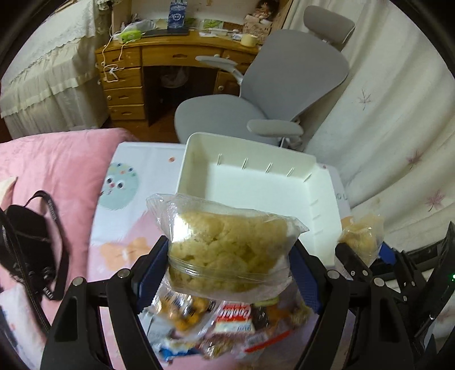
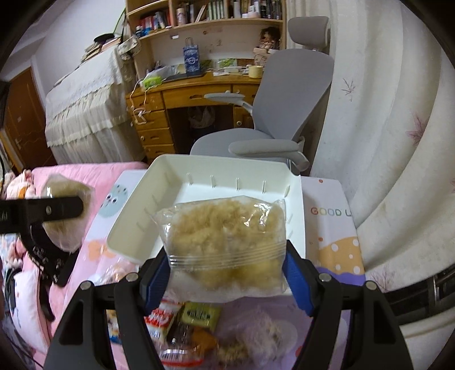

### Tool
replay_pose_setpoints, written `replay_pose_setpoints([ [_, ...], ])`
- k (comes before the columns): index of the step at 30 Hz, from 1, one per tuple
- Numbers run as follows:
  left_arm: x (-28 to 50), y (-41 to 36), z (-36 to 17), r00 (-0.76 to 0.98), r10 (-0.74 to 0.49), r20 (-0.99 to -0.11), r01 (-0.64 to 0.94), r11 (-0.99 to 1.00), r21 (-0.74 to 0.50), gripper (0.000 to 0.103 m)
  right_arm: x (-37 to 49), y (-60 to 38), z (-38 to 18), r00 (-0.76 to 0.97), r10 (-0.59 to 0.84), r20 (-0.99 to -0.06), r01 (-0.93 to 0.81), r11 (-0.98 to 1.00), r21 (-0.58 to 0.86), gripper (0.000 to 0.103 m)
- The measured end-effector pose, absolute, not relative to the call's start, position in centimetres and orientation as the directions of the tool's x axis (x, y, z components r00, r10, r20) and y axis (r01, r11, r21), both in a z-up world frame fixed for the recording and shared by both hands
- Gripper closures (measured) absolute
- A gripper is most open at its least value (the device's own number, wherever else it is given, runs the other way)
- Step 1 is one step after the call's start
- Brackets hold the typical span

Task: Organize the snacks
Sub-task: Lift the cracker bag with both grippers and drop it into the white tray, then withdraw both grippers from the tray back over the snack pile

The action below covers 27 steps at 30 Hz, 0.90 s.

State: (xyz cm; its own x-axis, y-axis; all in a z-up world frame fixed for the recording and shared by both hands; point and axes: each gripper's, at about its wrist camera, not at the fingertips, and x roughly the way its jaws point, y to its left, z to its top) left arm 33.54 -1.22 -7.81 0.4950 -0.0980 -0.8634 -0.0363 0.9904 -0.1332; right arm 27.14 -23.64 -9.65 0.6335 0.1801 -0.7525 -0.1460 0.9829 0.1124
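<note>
Bedside patterned table [image 2: 327, 227] carrying an empty white bin [image 2: 295, 216] at frame centre: left gripper [image 1: 230, 264] and right gripper [image 2: 227, 267] each pinching a clear bag of pale snack [image 1: 227, 244] [image 2: 224, 236] before it, mixed packets [image 2: 182, 321] waiting below, nothing binned yet.

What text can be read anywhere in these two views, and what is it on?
"GOOD L", cut off by the edge: table mat.
"CHASER", faint: blue gift bag on the desk.
White lettering on the black camera strap: too blurred to read.
Red-and-white snack wrapper: upside down and blurred, unreadable.
Green snack pack: print too small.
</note>
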Motion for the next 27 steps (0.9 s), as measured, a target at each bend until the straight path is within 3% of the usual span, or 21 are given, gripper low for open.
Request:
replay_pose_setpoints([
  [8, 35.7, -1.8, -10.1, 0.525, -0.179, -0.832, 0.007, 0.979, -0.206, 0.022, 29.4, -25.1, -11.3, 0.608, 0.185, -0.772, -0.089, 0.982, 0.165, 0.029],
  [11, 36.2, -1.5, -10.9, 0.506, -0.193, -0.841, -0.028, 0.97, -0.24, 0.022, 30.0, -25.4, -12.0, 0.586, 0.172, -0.792, -0.066, 0.984, 0.165, 0.019],
  [17, 36.1, -1.6, -11.1, 0.498, -0.173, -0.85, -0.039, 0.974, -0.222, 0.02, 29.7, -25.9, -12.7, 0.563, 0.168, -0.809, -0.036, 0.983, 0.179, 0.014],
  [27, 33.2, -0.6, -10.4, 0.496, -0.188, -0.848, -0.063, 0.966, -0.251, 0.019, 27.1, -26.3, -12.6, 0.551, 0.191, -0.813, -0.013, 0.975, 0.22, 0.013],
])
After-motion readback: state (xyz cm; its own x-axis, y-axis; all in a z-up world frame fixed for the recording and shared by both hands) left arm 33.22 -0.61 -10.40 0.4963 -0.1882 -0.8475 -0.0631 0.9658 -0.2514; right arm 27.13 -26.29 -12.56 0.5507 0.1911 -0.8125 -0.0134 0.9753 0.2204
